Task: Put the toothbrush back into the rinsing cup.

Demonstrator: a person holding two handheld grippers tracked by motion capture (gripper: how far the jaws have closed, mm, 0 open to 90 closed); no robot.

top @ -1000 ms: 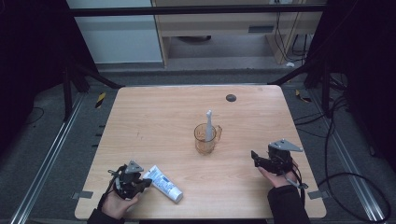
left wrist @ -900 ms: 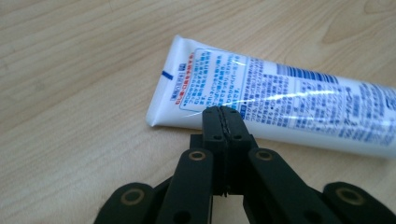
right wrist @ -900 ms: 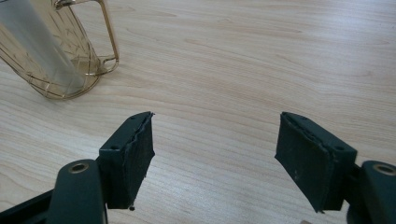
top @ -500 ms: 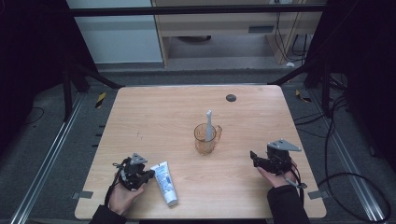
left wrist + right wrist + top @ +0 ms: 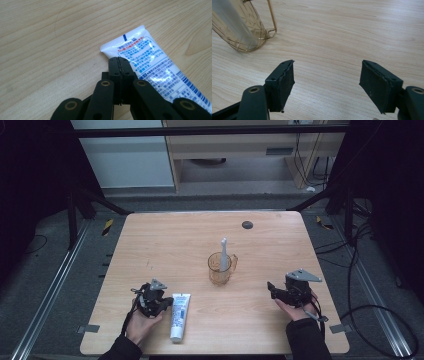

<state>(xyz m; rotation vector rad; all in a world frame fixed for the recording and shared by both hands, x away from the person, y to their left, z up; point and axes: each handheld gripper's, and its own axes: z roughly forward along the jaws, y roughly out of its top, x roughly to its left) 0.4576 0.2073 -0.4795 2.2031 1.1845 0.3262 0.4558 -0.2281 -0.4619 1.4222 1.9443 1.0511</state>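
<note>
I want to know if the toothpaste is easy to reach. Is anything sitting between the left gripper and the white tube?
Nothing visible is in the way. The left gripper, its black fingers pressed shut, sits right at the flat crimped end of the white printed toothpaste tube lying on the light wooden table; whether they touch is unclear.

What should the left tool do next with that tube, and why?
Probably open, then close around the toothpaste tube. The left tool is shut with nothing between its jaws, its tip against the tube's flat crimped end, so it only pushes and has no grip.
</note>
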